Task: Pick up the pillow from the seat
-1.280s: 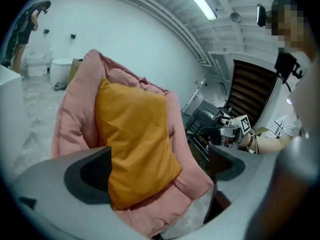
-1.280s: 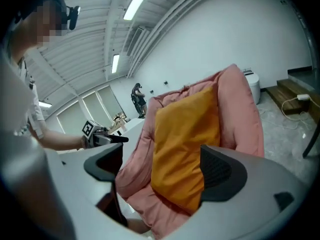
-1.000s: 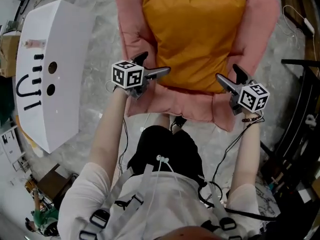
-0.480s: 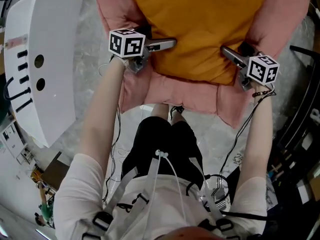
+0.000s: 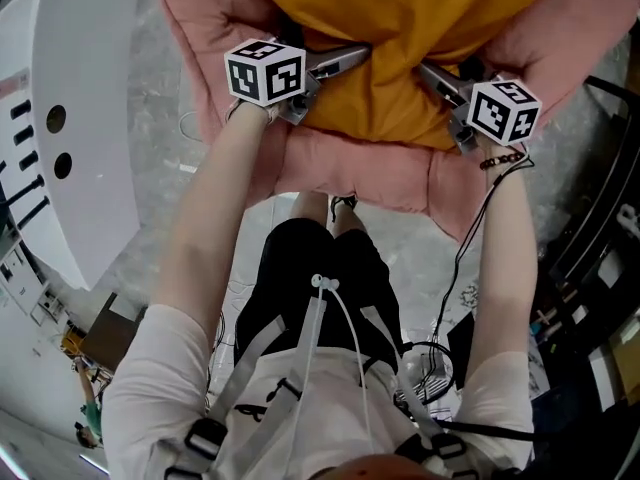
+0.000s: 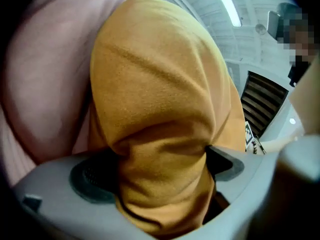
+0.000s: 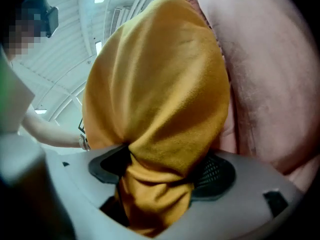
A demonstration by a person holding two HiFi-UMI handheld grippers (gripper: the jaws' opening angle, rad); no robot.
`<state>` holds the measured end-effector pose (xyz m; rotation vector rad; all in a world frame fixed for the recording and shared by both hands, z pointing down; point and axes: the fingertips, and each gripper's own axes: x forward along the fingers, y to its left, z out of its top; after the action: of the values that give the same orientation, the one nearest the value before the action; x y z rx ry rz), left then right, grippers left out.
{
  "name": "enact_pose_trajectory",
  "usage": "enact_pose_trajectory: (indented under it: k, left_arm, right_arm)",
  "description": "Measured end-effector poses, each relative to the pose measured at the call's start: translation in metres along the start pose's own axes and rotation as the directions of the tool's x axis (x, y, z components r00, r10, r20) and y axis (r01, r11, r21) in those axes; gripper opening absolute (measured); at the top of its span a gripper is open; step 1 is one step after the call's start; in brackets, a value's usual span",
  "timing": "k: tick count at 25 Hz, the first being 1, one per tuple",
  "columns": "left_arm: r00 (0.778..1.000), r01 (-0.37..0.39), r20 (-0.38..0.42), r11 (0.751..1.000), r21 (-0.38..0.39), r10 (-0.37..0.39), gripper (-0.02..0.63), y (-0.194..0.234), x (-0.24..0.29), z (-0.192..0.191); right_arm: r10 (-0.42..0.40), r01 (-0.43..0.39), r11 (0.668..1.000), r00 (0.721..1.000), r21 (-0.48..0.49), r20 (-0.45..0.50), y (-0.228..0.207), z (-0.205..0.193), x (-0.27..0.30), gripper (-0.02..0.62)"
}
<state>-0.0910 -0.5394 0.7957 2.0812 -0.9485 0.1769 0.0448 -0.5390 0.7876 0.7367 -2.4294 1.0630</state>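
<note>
An orange pillow (image 5: 400, 38) lies on a pink padded seat (image 5: 340, 163) at the top of the head view. My left gripper (image 5: 345, 60) is shut on the pillow's near left corner, and the fabric (image 6: 160, 154) bunches between its jaws. My right gripper (image 5: 432, 76) is shut on the near right corner, with orange cloth (image 7: 160, 169) pinched between its pads. The pillow's far half runs off the top of the head view. In both gripper views the pillow stands up against the pink cushion (image 7: 260, 84).
A white curved panel (image 5: 75, 138) with black holes and slots stands at the left. Dark metal frames and cables (image 5: 590, 268) crowd the right side. Grey marbled floor (image 5: 160, 118) lies between panel and seat. The person's legs (image 5: 320, 288) stand just before the seat's front edge.
Both grippers have moved forward onto the pillow's near corners and shut on them. They stood open short of the pillow one second ago. The head view has shifted toward the seat.
</note>
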Motion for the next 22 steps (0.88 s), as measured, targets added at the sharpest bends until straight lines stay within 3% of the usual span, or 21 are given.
enact_pose_trajectory:
  k: [3,6,9,12,18,22]
  left_arm:
    - [0.999,-0.041,0.03,0.999,0.03,0.04,0.491,-0.009,-0.005,0.001]
    - [0.997,-0.065,0.05,0.994,0.085,0.061,0.391,-0.026,-0.015,0.006]
    - [0.992,-0.079,0.111,0.988,0.132,0.065,0.345,-0.048,-0.035,0.015]
    - [0.98,-0.095,0.192,0.976,0.197,0.056,0.345,-0.079,-0.056,0.031]
    - [0.94,-0.134,0.34,0.951,0.279,0.033,0.344,-0.14,-0.104,0.083]
    - [0.901,-0.165,0.433,0.914,0.37,-0.012,0.344,-0.193,-0.148,0.132]
  right_arm:
    - [-0.032,0.032,0.996,0.999,-0.085,-0.001,0.008,0.0,-0.008,0.275]
    - [-0.065,0.068,0.982,0.998,-0.175,0.024,0.022,0.004,-0.02,0.196]
    - [-0.079,0.094,0.967,0.994,-0.236,0.073,0.046,0.011,-0.036,0.177]
    - [-0.075,0.114,0.949,0.987,-0.295,0.14,0.07,0.025,-0.061,0.176]
    - [-0.036,0.139,0.901,0.968,-0.41,0.249,0.127,0.078,-0.11,0.178]
    - [0.004,0.173,0.858,0.939,-0.484,0.343,0.177,0.123,-0.151,0.178]
